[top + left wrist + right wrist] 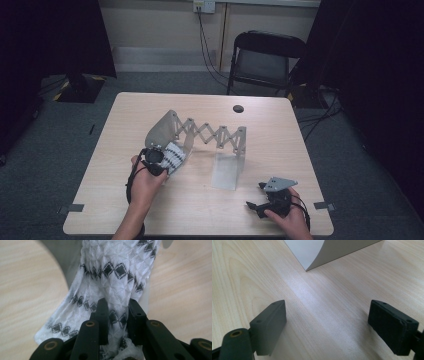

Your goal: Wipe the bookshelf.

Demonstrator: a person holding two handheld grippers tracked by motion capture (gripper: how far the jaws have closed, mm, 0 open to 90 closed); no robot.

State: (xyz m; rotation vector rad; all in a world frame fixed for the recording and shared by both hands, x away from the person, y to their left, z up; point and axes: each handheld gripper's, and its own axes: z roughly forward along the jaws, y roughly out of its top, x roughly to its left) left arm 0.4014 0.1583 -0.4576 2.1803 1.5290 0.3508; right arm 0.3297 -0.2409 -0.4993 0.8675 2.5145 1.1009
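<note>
Left gripper (159, 159) at about 9 o'clock from table centre in the high view, jaws pinched on a white sock with black diamond bands (112, 290). In the left gripper view, both black fingers (102, 315) pressed into the bunched knit at its near end; remainder of sock (172, 156) spread over the grey rounded form (161, 131) at the left end of the scissor-lattice rack (212, 134).

Right gripper (265, 196) at about 5 o'clock, low over the table (200, 210). Jaws spread wide, nothing between the pads (270, 322); bare wood grain there, and a corner of the clear plate's shadow or base (317, 252) toward 12 o'clock in the right gripper view. Well apart from sock and rack.

Progress, judged: sock on the form, partly or fully drawn over it; cannot tell from these views whether going on or coming off. Grip on the sock end secure, fabric gathered between the fingers. Second form at the right end of the rack (241, 142) bare, with a clear plate standing just below it at 6 o'clock. No second sock on the table.

Left to do, probably: finish the pull along the left form. Right gripper free to steady the rack.
</note>
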